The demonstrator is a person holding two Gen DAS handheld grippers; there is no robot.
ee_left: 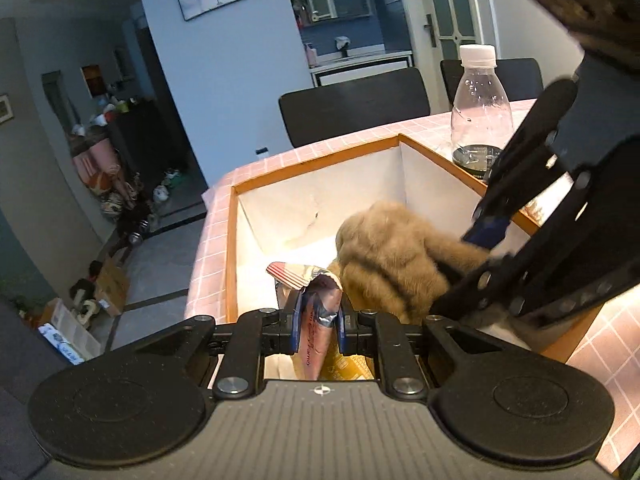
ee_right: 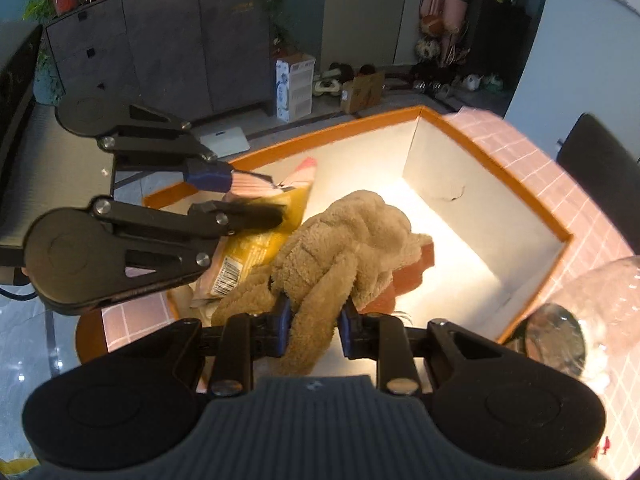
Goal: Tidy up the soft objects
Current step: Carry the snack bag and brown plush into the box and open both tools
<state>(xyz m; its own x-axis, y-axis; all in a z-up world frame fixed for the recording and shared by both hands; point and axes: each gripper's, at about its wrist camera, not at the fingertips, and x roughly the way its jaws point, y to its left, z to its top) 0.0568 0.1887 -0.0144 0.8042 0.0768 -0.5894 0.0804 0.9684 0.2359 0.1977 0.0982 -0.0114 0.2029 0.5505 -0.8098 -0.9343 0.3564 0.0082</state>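
A brown plush toy (ee_right: 340, 240) lies inside an orange-rimmed white box (ee_right: 472, 200) on the table. My right gripper (ee_right: 314, 326) is shut on one limb of the plush toy; it shows from the side in the left wrist view (ee_left: 472, 252), reaching into the plush toy (ee_left: 384, 256). My left gripper (ee_left: 318, 320) is shut on the crimped end of a yellow snack bag (ee_left: 316, 308) over the box's (ee_left: 312, 160) near edge. In the right wrist view the left gripper (ee_right: 244, 196) holds the snack bag (ee_right: 256, 248) beside the plush toy.
A clear plastic bottle (ee_left: 480, 116) with a white cap stands on the pink checked tablecloth (ee_left: 224, 216) behind the box. Dark chairs (ee_left: 356, 104) stand at the table's far side. A red-brown cloth (ee_right: 412, 276) lies under the plush toy. A glass object (ee_right: 592, 312) stands right of the box.
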